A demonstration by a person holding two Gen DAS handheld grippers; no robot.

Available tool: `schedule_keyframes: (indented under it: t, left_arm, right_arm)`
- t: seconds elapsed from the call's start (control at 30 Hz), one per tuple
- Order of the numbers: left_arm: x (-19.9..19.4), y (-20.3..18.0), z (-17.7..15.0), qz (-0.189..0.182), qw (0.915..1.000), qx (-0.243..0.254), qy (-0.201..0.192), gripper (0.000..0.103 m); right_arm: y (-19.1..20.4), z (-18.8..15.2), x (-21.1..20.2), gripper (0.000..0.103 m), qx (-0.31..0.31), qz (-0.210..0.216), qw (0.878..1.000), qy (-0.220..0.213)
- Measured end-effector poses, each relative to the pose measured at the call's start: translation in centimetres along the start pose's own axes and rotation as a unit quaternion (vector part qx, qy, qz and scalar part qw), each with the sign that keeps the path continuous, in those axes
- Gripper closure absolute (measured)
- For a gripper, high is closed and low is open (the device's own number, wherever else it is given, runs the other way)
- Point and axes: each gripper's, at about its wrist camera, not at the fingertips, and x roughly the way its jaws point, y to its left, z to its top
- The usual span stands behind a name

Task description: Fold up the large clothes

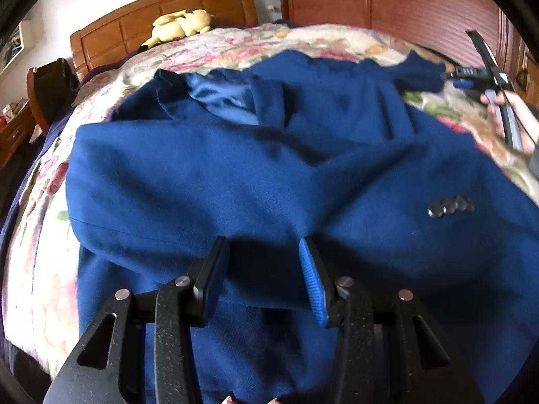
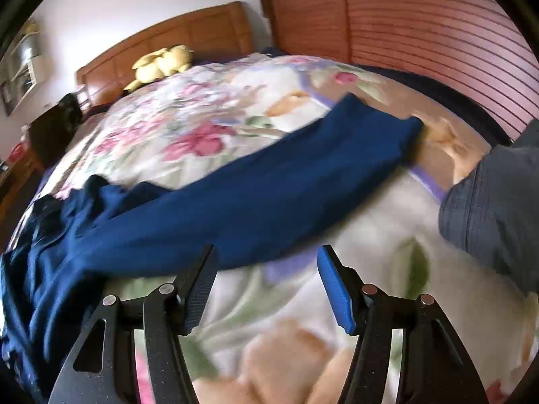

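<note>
Left wrist view: blue coat (image 1: pixel 269 168) spread flat on floral bedspread (image 1: pixel 54 269), collar and satin lining toward wooden headboard (image 1: pixel 161 17), hem toward camera. Long axis of coat body running from camera toward headboard. One sleeve folded across coat front, four dark cuff buttons (image 1: pixel 451 207) right of coat centre. Other sleeve extended right of coat, cuff end beside right hand-held gripper (image 1: pixel 453 79). No legible brand, label or writing on coat.

Left hand-held gripper (image 1: pixel 264 266) hovering over lower part of coat, fingers spread wide apart, nothing between pads; contact with fabric below not determinable.

Right wrist view: extended sleeve (image 2: pixel 269 195) lying diagonally on bedspread (image 2: pixel 387 235), long axis from coat body at lower left up to cuff at upper right. Right hand-held gripper (image 2: pixel 266 286) released, fingers wide apart, nothing gripped; left finger over sleeve edge, right finger over bare bedspread. Motion blur across fabric.

Yellow plush toy (image 2: pixel 161 64) on bed near headboard, well apart from coat. Louvred wooden doors (image 2: pixel 421 33) right of headboard.
</note>
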Motion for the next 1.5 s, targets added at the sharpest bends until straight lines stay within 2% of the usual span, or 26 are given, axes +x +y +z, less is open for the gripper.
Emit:
schedule_keyframes:
  t: [0.2, 0.37, 0.47, 0.63, 0.73, 0.9, 1.07, 1.1, 1.13, 1.17, 1.23, 1.27, 1.5]
  left_arm:
    - [0.4, -0.3, -0.2, -0.011, 0.9999, 0.003, -0.001, 0.056]
    - [0.5, -0.5, -0.3, -0.023, 0.9997, 0.000, -0.005, 0.053]
    - [0.6, -0.4, -0.4, -0.039, 0.9992, -0.006, -0.009, 0.047]
    - [0.6, -0.4, -0.5, -0.049, 0.9987, -0.010, -0.012, 0.045]
    - [0.6, -0.4, -0.5, -0.052, 0.9985, -0.012, -0.013, 0.044]
    - [0.5, -0.2, -0.7, -0.057, 0.9980, -0.018, -0.017, 0.044]
    - [0.5, -0.1, -0.8, -0.059, 0.9979, -0.019, -0.018, 0.044]
    - [0.5, -0.2, -0.8, -0.055, 0.9982, -0.017, -0.018, 0.044]
    - [0.5, -0.2, -0.8, -0.053, 0.9983, -0.015, -0.018, 0.044]
    - [0.5, -0.3, -0.8, -0.051, 0.9984, -0.014, -0.018, 0.044]
    - [0.5, -0.3, -0.8, -0.050, 0.9985, -0.013, -0.018, 0.044]
    - [0.5, -0.3, -0.8, -0.051, 0.9985, -0.013, -0.018, 0.044]
    - [0.5, -0.4, -0.9, -0.052, 0.9984, -0.013, -0.020, 0.043]
  right_arm:
    - [-2.0, 1.3, 3.5, 0.040, 0.031, -0.023, 0.999, 0.027]
    - [-2.4, 2.4, 5.4, 0.040, 0.056, -0.001, 0.998, 0.026]
    - [-2.6, 3.3, 6.0, 0.040, 0.071, 0.012, 0.997, 0.019]
    - [-3.0, 3.6, 6.0, 0.040, 0.088, 0.036, 0.995, -0.012]
    - [-3.1, 3.3, 7.0, 0.040, 0.092, 0.017, 0.996, 0.003]
    - [-3.7, 3.6, 8.4, 0.040, 0.116, 0.011, 0.993, 0.007]
    - [-3.2, 3.9, 8.9, 0.041, 0.104, -0.002, 0.995, 0.014]
    - [-3.1, 3.9, 8.9, 0.043, 0.100, -0.005, 0.995, 0.014]
    - [-2.9, 3.9, 8.7, 0.051, 0.096, -0.008, 0.995, 0.013]
    - [-2.7, 4.0, 8.6, 0.068, 0.091, -0.009, 0.996, 0.011]
    - [-2.1, 4.1, 8.3, 0.088, 0.075, -0.002, 0.997, 0.009]
    - [-1.5, 4.2, 7.9, 0.093, 0.061, -0.007, 0.998, 0.004]
    - [2.6, 5.0, 1.9, 0.097, -0.006, 0.034, 0.997, -0.064]
